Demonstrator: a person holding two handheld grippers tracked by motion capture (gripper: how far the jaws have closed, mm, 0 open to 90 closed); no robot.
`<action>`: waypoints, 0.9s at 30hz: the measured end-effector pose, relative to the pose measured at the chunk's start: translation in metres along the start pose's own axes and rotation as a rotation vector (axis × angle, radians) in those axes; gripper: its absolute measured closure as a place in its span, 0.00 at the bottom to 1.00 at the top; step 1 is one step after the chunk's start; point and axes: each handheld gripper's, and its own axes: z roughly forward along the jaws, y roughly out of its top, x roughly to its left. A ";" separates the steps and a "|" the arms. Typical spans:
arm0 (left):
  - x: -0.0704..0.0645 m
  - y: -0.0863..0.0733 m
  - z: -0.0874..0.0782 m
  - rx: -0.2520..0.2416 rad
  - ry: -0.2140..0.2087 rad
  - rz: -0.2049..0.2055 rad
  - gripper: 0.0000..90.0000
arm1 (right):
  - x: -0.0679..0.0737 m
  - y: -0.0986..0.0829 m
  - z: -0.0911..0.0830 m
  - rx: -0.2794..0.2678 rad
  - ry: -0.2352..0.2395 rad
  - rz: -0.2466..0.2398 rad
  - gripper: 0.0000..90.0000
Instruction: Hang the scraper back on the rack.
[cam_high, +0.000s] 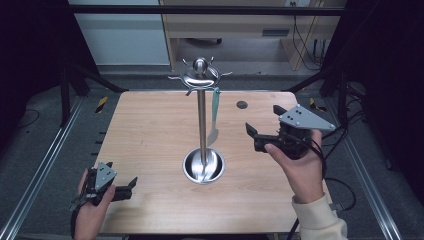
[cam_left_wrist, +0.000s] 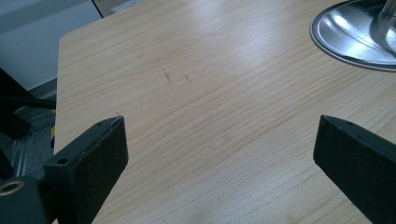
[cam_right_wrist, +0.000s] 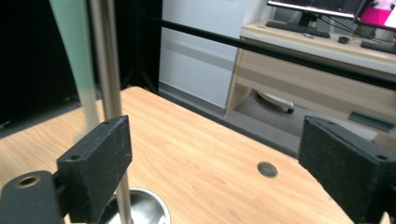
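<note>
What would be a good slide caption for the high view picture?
Two hand-held grippers, left and right, open beside a steel utensil stand with one hanging teal-handled utensil.

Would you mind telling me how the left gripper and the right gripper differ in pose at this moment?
The left gripper sits low at the table's near-left corner, while the right gripper is held farther forward, on the right. The left gripper faces bare wood beside the stand's base; the right gripper faces the stand's pole and a hanging teal utensil. Both are open and hold nothing.
</note>
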 end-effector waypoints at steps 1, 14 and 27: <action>0.000 0.000 0.000 0.000 0.000 0.000 0.03 | -0.002 -0.006 -0.001 -0.001 -0.006 0.010 0.11; 0.000 0.000 0.000 -0.001 0.000 0.002 0.03 | -0.011 -0.057 -0.005 0.050 -0.045 0.032 0.10; 0.000 0.000 0.000 0.001 0.003 0.004 0.03 | -0.017 -0.107 -0.005 0.132 -0.072 0.040 0.09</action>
